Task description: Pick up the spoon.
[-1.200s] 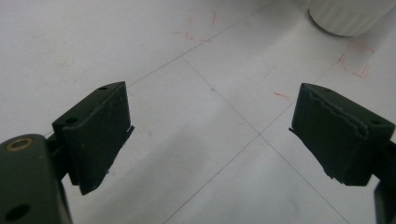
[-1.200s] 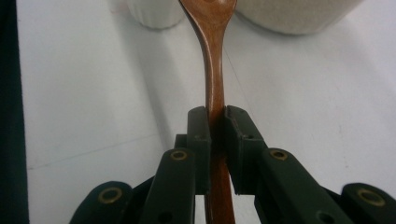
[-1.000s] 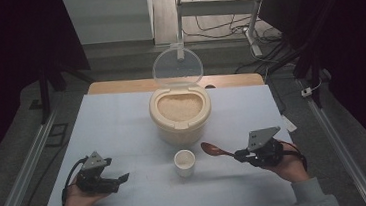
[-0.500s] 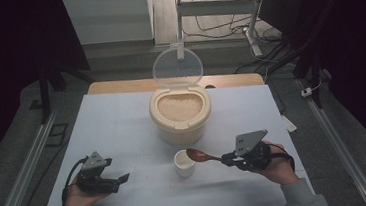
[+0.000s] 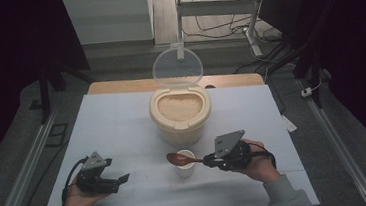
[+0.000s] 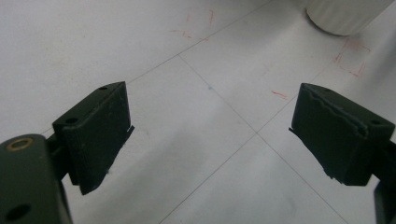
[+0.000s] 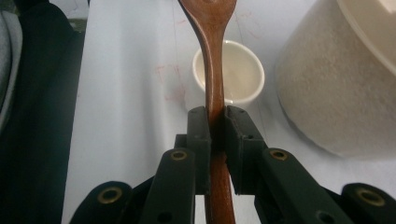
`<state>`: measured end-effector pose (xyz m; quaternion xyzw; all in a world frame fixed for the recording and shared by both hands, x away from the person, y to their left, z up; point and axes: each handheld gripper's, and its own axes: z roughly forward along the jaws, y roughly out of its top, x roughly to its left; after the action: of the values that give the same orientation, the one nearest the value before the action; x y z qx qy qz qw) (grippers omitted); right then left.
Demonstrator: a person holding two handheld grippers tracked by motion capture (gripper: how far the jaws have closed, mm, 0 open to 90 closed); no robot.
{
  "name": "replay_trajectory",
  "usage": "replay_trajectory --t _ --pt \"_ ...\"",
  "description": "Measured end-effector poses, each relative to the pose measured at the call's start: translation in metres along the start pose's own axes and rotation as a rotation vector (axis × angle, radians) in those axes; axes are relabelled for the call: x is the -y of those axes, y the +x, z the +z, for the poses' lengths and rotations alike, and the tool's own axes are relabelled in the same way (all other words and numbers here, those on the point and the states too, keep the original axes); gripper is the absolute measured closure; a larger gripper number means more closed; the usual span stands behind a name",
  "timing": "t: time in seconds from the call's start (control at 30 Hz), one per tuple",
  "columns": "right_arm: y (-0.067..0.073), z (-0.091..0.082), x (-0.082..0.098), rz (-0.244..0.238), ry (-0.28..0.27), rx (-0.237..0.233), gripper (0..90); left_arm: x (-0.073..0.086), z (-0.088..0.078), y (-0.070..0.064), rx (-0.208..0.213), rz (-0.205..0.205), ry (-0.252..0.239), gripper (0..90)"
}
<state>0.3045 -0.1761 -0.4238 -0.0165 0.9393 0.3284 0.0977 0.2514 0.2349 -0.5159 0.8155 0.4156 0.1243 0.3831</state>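
Spoon [image 5: 178,158] now leftward over cup [image 5: 186,169].

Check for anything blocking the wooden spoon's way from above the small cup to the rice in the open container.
Nothing visible does. The brown wooden spoon hangs over the small white cup; the beige rice container just behind stands with its clear lid raised.

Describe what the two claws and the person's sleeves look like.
Both claws, left and right, are black, each topped by a grey three-cornered plate, with a black cable looping off behind. Up close, the jaws are blocky black pads on arms with brass-coloured rivets. The sleeves are grey.
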Motion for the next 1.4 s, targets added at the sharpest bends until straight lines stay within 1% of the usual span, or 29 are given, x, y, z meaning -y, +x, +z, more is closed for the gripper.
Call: replay_trajectory --t 0.2,0.33,0.53,0.6,0.7,0.8,1.0,1.17,1.2,1.3,1.4 --pt "0.004 0.004 -0.004 -0.013 -0.007 -0.003 80.3 0.000 0.000 0.000 0.001 0.002 0.000 11.8" --pt "0.004 0.003 -0.004 -0.023 -0.006 -0.001 80.3 -0.001 -0.001 -0.002 0.004 0.004 -0.001 11.8" --pt "0.005 0.003 -0.004 -0.025 -0.013 -0.002 80.3 -0.003 -0.002 -0.004 0.008 0.011 -0.005 12.0" --pt "0.004 0.003 -0.004 -0.028 -0.008 -0.001 80.3 -0.005 -0.003 -0.005 0.014 0.010 -0.010 12.0" --pt "0.004 0.005 -0.004 -0.023 -0.014 0.000 80.3 -0.010 -0.007 -0.009 0.029 0.022 -0.024 12.4" --pt "0.005 0.006 -0.004 -0.022 -0.010 -0.002 80.3 -0.017 -0.009 -0.013 0.045 0.045 -0.034 12.8" --pt "0.005 0.008 -0.006 -0.034 -0.003 -0.004 80.3 -0.036 -0.012 -0.024 0.077 0.087 -0.053 13.3" --pt "0.004 0.010 -0.007 -0.038 -0.010 -0.006 80.3 -0.048 -0.009 -0.032 0.097 0.121 -0.047 13.1" --pt "0.004 0.011 -0.009 -0.043 -0.003 -0.007 80.3 -0.050 -0.010 -0.034 0.102 0.130 -0.047 13.3" --pt "0.004 0.012 -0.009 -0.050 -0.006 -0.008 80.3 -0.060 -0.012 -0.043 0.129 0.160 -0.057 13.7" --pt "0.005 0.013 -0.011 -0.062 -0.004 -0.011 80.3 -0.074 -0.015 -0.055 0.157 0.207 -0.066 14.6"
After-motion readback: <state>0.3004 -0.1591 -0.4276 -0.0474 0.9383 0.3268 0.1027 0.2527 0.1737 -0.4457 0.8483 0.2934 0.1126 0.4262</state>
